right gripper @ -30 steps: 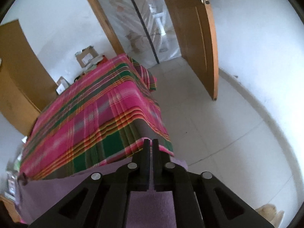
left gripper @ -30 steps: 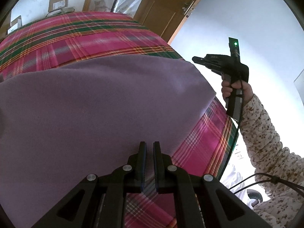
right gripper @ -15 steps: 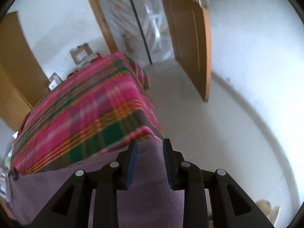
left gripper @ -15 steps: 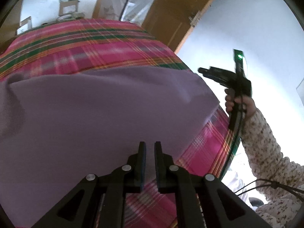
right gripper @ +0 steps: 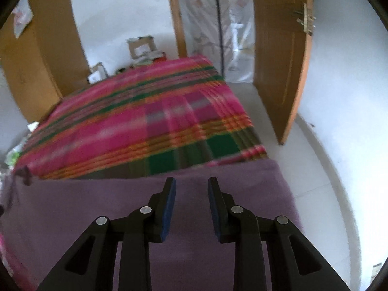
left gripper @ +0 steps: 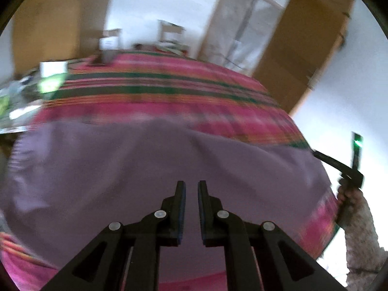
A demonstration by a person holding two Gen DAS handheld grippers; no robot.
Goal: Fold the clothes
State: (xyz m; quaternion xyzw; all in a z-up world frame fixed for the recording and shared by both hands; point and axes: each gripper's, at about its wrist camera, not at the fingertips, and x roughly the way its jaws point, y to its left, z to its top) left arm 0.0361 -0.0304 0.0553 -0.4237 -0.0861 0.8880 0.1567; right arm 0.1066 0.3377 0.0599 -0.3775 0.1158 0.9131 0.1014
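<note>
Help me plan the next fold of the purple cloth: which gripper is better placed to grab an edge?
Right, probably. The right gripper is open above the cloth near its far edge and corner. The left gripper, barely open, is over mid-cloth.

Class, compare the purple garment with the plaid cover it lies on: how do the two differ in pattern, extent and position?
The purple garment is one plain colour; the plaid cover has pink, green and orange stripes. The garment lies on top at the near end; the cover lies beneath and runs on to the far end. The garment shows soft ridges; the cover looks flat, though blurred. Both are cloth, spread out.
</note>
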